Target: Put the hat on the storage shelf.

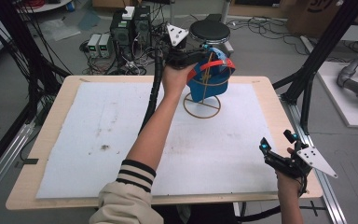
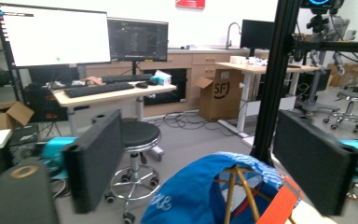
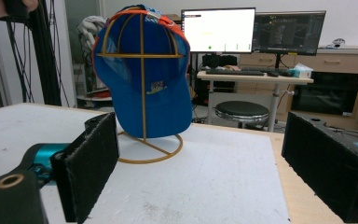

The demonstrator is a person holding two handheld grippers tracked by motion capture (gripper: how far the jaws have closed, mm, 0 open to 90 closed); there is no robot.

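Left hand-held gripper (image 1: pixel 200 55) hangs wide open just above the blue cap (image 1: pixel 208 80), and any snag could topple its wire stand (image 1: pixel 202 105).

Grey floor (image 1: pixel 270 51); black stool (image 1: pixel 209 31); desk (image 2: pixel 116 93) with two monitors (image 2: pixel 56 35); cardboard box (image 2: pixel 221 93).
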